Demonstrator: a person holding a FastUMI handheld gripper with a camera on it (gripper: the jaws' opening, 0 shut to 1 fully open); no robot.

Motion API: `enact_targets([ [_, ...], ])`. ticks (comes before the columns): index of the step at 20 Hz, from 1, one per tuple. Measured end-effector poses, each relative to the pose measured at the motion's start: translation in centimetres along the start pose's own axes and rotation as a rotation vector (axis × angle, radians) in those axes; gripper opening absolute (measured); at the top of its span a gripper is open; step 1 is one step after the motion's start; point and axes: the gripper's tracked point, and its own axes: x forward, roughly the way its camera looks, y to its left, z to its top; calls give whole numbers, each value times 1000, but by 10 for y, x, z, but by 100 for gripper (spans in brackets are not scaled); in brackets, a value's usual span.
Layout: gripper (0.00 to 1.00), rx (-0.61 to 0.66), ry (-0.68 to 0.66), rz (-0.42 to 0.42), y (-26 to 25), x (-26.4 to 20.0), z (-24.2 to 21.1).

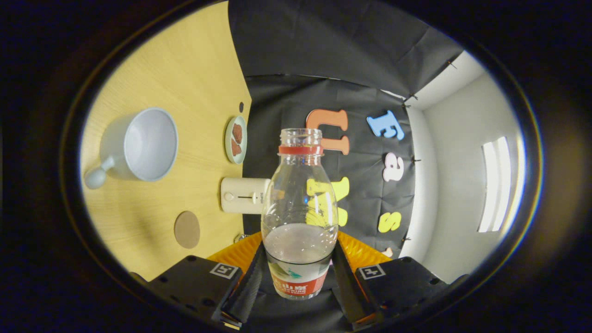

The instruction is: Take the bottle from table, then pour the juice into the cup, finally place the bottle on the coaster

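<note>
Your fingers (298,277) grasp the uncapped bottle (299,208) at its labelled base, holding it off the counter (185,69), beside the empty cup (141,144) and round coaster (187,229).

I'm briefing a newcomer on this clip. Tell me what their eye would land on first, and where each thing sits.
First comes the clear bottle, uncapped, clamped between the two fingers of the gripper with a little liquid pooled in it, the whole scene rolled sideways. Next, the white cup on the wooden table, its open mouth facing the camera. Nearer the fingers lies the round brown coaster.
</note>
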Motion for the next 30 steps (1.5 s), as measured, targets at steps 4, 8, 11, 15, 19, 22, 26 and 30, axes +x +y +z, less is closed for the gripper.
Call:
enact_targets([
  [4, 80, 244, 46, 37, 7, 10, -9],
  [8, 80, 517, 107, 39, -5, 17, -22],
  [11, 80, 723, 152, 25, -15, 23, -39],
  [15, 80, 1051, 222, 24, -28, 32, -62],
  [19, 79, 1346, 277, 36, -44, 48, -85],
  [22, 79, 1415, 290, 29, -46, 63, -99],
  [26, 80, 1432, 281, 17, -43, 76, -107],
  [30, 80, 1484, 262, 50, -21, 83, -99],
])
